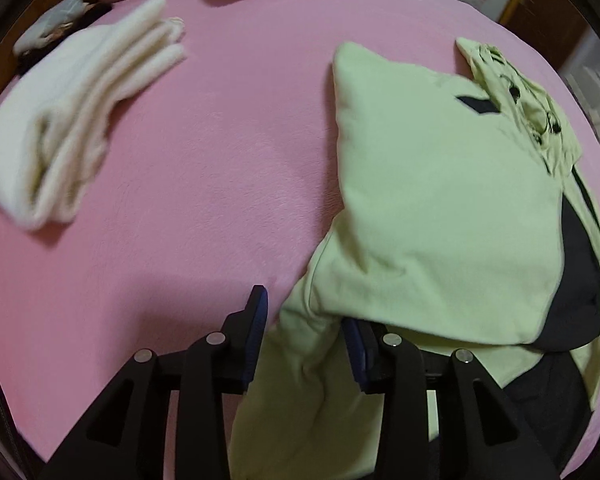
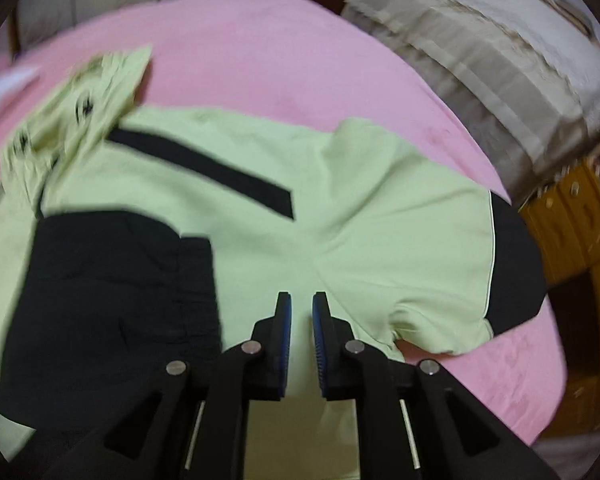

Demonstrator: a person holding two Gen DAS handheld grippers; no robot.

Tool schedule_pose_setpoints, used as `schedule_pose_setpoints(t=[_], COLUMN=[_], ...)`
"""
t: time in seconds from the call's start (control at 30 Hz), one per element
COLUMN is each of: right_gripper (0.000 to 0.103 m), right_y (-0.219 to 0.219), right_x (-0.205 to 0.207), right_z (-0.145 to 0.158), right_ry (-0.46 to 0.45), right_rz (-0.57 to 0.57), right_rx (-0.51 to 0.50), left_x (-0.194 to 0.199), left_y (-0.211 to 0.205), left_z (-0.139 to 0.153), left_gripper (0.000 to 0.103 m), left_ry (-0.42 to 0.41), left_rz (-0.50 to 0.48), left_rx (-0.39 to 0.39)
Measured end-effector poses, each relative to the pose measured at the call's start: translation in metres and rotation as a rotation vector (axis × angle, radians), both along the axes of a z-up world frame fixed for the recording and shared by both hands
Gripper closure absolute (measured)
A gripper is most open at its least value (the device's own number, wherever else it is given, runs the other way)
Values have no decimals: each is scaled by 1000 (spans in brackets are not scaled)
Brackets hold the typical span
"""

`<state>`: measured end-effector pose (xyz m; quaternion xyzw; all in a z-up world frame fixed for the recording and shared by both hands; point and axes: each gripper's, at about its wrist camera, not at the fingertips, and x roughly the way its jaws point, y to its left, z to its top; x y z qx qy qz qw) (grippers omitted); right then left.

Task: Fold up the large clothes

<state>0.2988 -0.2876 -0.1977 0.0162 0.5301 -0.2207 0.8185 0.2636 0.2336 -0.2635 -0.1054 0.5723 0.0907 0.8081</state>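
The light-green hooded jacket (image 1: pixel 440 184) lay across the right of the frame on the pink bedsheet (image 1: pixel 204 168), one side folded inward. The left gripper (image 1: pixel 304 320) stood wide open astride a sleeve, apparently positioning it. The right gripper (image 2: pixel 300 312), nearly closed and empty, hovered over the jacket's middle.

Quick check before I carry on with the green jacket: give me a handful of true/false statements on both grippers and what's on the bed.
1. The left gripper has green jacket fabric between its fingers. True.
2. The right gripper is spread wide. False: its fingers stand close together above the jacket, with a narrow gap.
3. A folded white garment lies on the pink bedsheet, apart from the jacket. True.
4. The jacket is entirely green. False: it has black panels.
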Motion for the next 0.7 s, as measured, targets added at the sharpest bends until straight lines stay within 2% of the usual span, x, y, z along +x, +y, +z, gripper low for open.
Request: schedule_pose_setpoints(t=[0.07, 0.13, 0.2, 0.23, 0.3, 0.37, 0.43, 0.5, 0.53, 0.6, 0.67, 0.7], right_gripper=[93, 93, 93, 93, 99, 99, 99, 100, 103, 103, 103, 103], right_y=[-3, 7, 24, 40, 76, 113, 154, 179, 187, 182, 153, 128], right_x=[-11, -17, -17, -16, -12, -6, 2, 10, 15, 21, 24, 23], right_z=[14, 21, 18, 10, -7, -25, -48, -65, -73, -76, -78, -79], right_ry=[-63, -115, -134, -127, -106, -48, 40, 92, 114, 101, 67, 54], right_rz=[-18, 21, 97, 157, 261, 326, 420, 493, 529, 556, 496, 433], right_rx=[70, 172, 338, 463, 684, 812, 903, 902, 864, 833, 816, 776], left_x=[-8, -15, -15, -10, -2, 15, 33, 52, 62, 68, 66, 64], left_y=[-8, -19, -33, -42, -54, -62, -60, -58, -58, -59, -53, -49], left_z=[18, 33, 44, 47, 45, 36, 21, 3, -6, -16, -22, -22], left_gripper=[67, 67, 69, 69, 69, 69, 70, 71, 71, 79, 86, 90], left_ry=[-21, -44, -59, -58, -47, -34, 2, 58, 86, 112, 101, 85], left_rz=[5, -19, -62, -100, -136, -139, -127, -126, -130, -141, -137, -126], left_rx=[7, -28, -84, -117, -128, -72, -84, -123, -100, -49, -22, -11])
